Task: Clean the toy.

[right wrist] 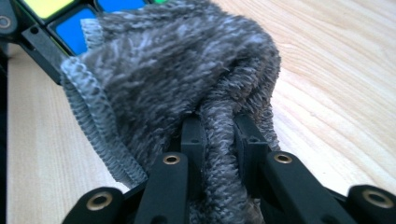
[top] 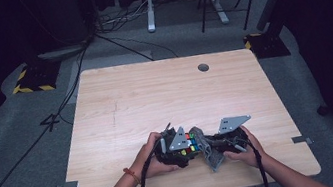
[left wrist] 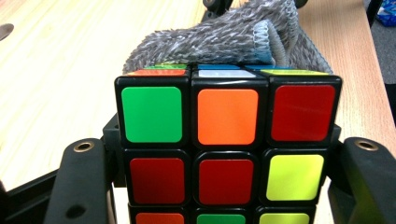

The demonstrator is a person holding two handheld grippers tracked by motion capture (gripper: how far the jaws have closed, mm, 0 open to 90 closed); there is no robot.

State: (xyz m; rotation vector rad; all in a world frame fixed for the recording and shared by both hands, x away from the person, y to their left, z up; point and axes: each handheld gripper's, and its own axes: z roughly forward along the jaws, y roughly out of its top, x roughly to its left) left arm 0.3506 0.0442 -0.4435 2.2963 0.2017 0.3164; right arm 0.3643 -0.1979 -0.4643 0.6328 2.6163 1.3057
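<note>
Dark curtains and a grey carpet strewn with cables surround a pale wooden surface (top: 165, 98), bare apart from a round cable hole at its far edge. In the high view, everything sits near the edge closest to the person: the left tongs (top: 175, 145) hold a puzzle cube (top: 191, 143), and just to the cube's right a grey knitted cloth (top: 207, 149) runs between it and the right tongs (top: 225, 141), touching the cube. In the left gripper view, the cube (left wrist: 227, 140) sits between the two black jaws, which press on its opposite sides, so the tongs are clamped on it; green, orange, red and yellow stickers face the camera, and the cloth (left wrist: 219, 39) lies against the cube's far side. In the right gripper view, the jaws are nearly together with a gathered fold of the cloth (right wrist: 187, 79) pinched between them, while a corner of the cube (right wrist: 70, 30) shows beyond the cloth. I judge the cube rigid and light with slick stickers, best held flat across opposite faces, since its layers may twist. The cloth looks soft, limp and grippy, safe to pinch anywhere along a fold. No brand, label or writing is legible anywhere.
</note>
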